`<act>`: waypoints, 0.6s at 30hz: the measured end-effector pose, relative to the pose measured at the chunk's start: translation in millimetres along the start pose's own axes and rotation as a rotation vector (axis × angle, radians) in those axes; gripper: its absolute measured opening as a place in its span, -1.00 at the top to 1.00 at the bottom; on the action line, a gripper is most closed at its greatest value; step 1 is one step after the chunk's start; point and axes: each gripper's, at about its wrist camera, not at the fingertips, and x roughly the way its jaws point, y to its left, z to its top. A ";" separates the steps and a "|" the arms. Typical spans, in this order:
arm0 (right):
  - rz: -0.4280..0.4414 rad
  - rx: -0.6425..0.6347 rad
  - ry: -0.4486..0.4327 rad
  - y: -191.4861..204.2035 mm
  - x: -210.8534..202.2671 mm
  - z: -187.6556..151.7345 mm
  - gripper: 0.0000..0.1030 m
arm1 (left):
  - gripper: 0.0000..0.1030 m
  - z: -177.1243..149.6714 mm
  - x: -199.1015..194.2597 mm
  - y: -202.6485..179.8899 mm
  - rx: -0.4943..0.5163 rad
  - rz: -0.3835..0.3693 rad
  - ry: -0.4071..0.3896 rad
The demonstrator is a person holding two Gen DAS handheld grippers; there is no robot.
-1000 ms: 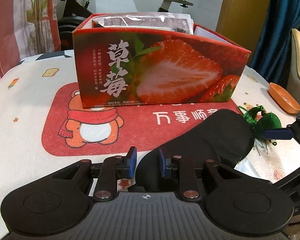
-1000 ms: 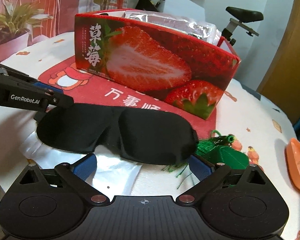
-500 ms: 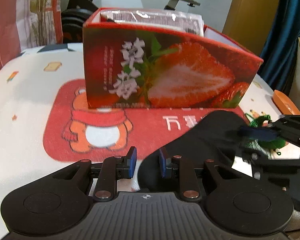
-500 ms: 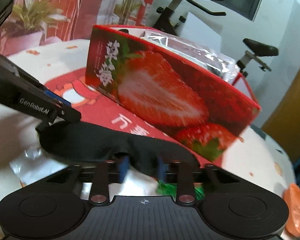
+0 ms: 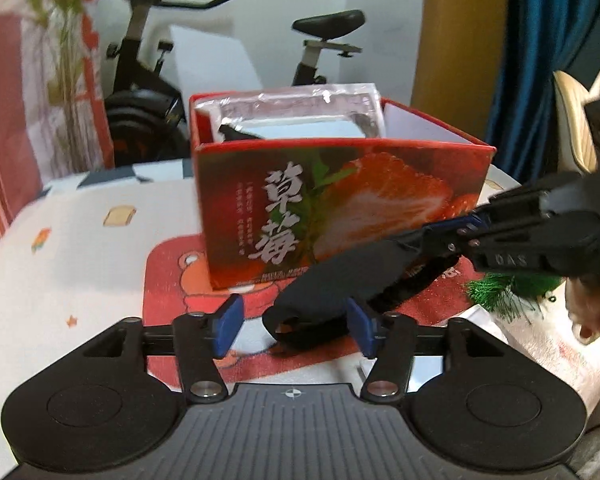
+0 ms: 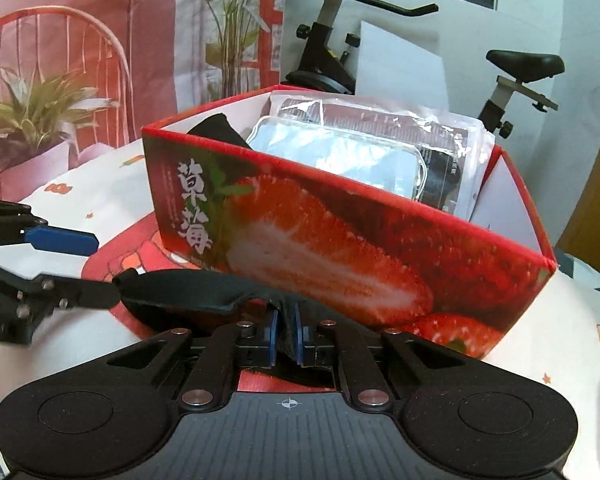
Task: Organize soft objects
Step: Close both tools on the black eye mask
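Observation:
A black sleep mask (image 5: 340, 280) hangs above the red bear mat (image 5: 168, 280), in front of the red strawberry box (image 5: 340, 208). My right gripper (image 6: 285, 336) is shut on the mask (image 6: 188, 292) near its middle. From the right of the left wrist view, that right gripper (image 5: 460, 232) reaches in and lifts the mask's far part. My left gripper (image 5: 295, 326) is opening. The mask's near end lies between its blue pads (image 5: 230, 324), which do not press on it. The left gripper (image 6: 84, 266) also shows at the left of the right wrist view.
The strawberry box (image 6: 320, 240) holds clear plastic packets (image 6: 360, 148) and a dark cloth. A green tasselled ornament (image 5: 500, 288) lies on the table at the right. An exercise bike (image 5: 148, 60) stands behind the table. A person's fingers (image 5: 584, 316) show at the right.
My right gripper closed on the mask and raised it toward the box. My left gripper, which was clamping the mask's end, has spread its jaws and let go.

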 end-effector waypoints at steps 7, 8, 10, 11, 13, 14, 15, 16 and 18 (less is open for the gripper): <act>-0.001 0.022 0.007 0.7 3.6 0.8 0.84 | -0.23 4.8 19.2 -6.9 0.051 0.011 0.013; 0.001 0.026 0.009 0.7 4.0 0.3 0.84 | -0.23 4.9 22.8 -9.8 0.065 0.015 0.017; -0.006 0.022 0.008 1.4 4.4 -1.1 0.84 | -0.23 5.0 29.7 -14.4 0.093 0.026 0.016; -0.013 0.018 0.006 1.9 4.4 -2.0 0.84 | -0.23 4.4 33.8 -15.5 0.105 0.045 0.018; -0.029 0.016 0.010 2.6 3.9 -5.7 0.80 | -0.22 5.2 41.0 -13.4 0.088 0.083 0.036; -0.029 0.016 0.014 2.4 3.0 -8.2 0.79 | -0.22 5.7 43.2 -9.8 0.064 0.086 0.047; -0.026 0.015 0.022 2.2 2.0 -10.9 0.71 | -0.22 6.1 43.6 -6.8 0.046 0.078 0.055; -0.026 0.013 0.029 1.7 0.4 -13.7 0.54 | -0.22 6.7 42.7 -4.6 0.035 0.062 0.062; -0.027 0.023 0.042 -2.6 -3.1 -20.9 0.45 | -0.22 7.2 39.4 -1.8 0.036 0.036 0.073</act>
